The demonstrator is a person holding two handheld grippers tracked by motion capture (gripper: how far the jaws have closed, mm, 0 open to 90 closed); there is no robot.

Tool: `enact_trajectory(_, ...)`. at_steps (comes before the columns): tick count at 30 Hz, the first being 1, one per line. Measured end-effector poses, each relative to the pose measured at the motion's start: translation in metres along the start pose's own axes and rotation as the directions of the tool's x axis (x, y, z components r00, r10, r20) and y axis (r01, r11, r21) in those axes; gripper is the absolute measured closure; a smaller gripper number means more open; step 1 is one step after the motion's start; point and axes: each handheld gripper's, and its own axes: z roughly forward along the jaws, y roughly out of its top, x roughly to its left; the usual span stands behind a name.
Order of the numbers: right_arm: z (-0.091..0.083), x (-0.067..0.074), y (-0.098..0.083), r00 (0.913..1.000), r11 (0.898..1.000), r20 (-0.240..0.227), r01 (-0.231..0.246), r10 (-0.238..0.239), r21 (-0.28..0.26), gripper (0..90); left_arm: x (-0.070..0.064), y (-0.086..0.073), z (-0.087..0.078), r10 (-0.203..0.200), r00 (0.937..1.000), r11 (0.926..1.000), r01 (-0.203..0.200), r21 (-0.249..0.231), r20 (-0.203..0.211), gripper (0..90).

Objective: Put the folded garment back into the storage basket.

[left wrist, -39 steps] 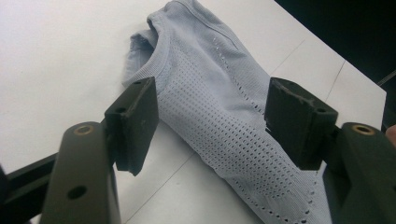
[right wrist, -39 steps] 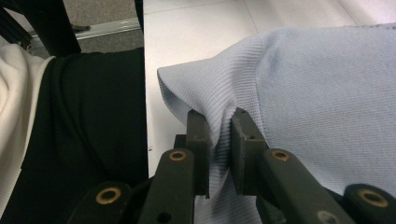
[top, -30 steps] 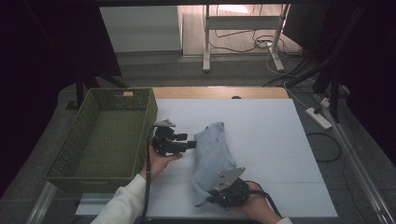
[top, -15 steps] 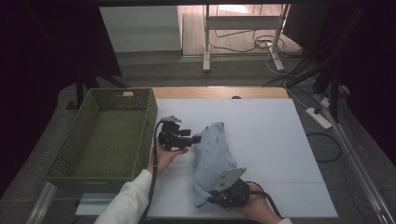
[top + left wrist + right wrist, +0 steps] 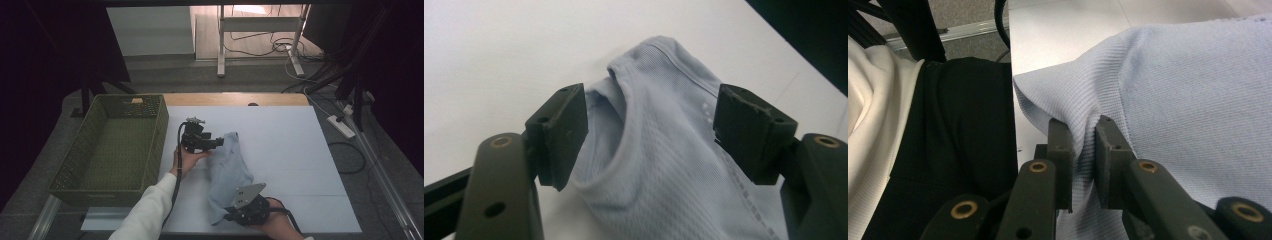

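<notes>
A pale blue knit garment (image 5: 227,172) lies bunched in a long strip on the white table (image 5: 300,150), running from near the table's middle toward its near edge, to the right of the green woven basket (image 5: 112,145) and well apart from it. At the garment's near end the right gripper (image 5: 235,216) pinches a fold of the cloth: in the right gripper view its two black jaws stand close together with a ridge of the blue fabric (image 5: 1168,85) squeezed between the pads, and the cloth spreads away from the grip over the table's surface, close to the table's edge. At the garment's far end the left gripper (image 5: 217,143) sits level just beside the cloth, on its basket side, the person's left hand (image 5: 189,159) under it and a white sleeve (image 5: 145,215) trailing back toward the near edge. In the left gripper view its jaws stand wide apart, and they have just been opening; the rounded, ribbed end of the garment (image 5: 659,140) lies between and beyond them, yet neither pad presses on it, so this gripper has hold of nothing. The basket stands at the garment's left, over the table's left edge. A grey three-cornered plate (image 5: 248,194) on the right gripper overlaps the garment's near end.
</notes>
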Motion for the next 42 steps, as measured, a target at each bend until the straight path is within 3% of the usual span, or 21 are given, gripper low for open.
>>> enact_trajectory(11, 0.001, 0.001, 0.0, 1.0, 1.0, 0.001, 0.007, -0.007, 0.003, 79.5, 0.015, 0.007, 0.025, -0.024, 0.9996, 0.9979, 0.025, 0.059, -0.018, 27.5)
enact_trajectory(23, 0.001, -0.001, 0.0, 0.9999, 1.0, -0.008, 0.006, -0.006, 0.01, 79.4, 0.017, 0.007, 0.047, -0.012, 0.9998, 0.9936, 0.014, 0.113, -0.013, 27.4)
enact_trajectory(37, 0.001, -0.001, 0.0, 0.9999, 1.0, -0.01, 0.007, -0.007, 0.008, 79.4, 0.022, 0.013, 0.061, -0.005, 0.9997, 0.9883, 0.009, 0.152, -0.023, 25.1)
enact_trajectory(42, 0.0, -0.001, 0.0, 0.9999, 1.0, -0.01, 0.008, -0.008, 0.008, 79.4, 0.025, 0.012, 0.063, -0.015, 0.9999, 0.9889, 0.015, 0.148, 0.0, 25.7)
